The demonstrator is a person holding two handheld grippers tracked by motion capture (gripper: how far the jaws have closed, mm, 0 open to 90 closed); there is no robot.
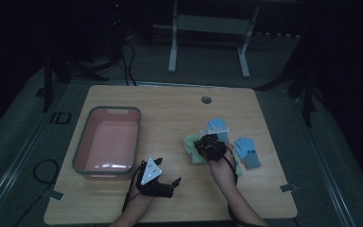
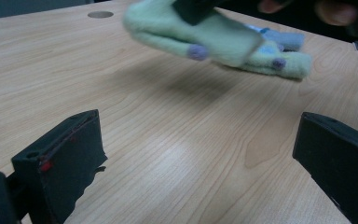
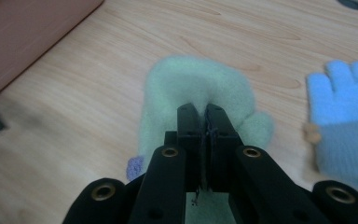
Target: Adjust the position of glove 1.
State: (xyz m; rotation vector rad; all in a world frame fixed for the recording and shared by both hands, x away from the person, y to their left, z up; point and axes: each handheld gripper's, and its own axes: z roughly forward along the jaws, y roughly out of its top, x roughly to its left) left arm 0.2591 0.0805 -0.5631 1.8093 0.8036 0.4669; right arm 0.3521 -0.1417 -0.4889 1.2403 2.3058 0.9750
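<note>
The high view is very dim; both gripper views are brighter, with soft motion blur

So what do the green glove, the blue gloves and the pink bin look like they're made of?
Green glove: soft knit or fleece, matte; its surface is fuzzy and it droops from the right gripper. Blue gloves: likely the same fuzzy knit, two-tone. Pink bin: probably hard plastic with smooth walls and a grey rim.

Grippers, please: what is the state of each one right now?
Left gripper: open, holding nothing, over bare table.
Right gripper: closed on the green glove, lifted off the table.
</note>
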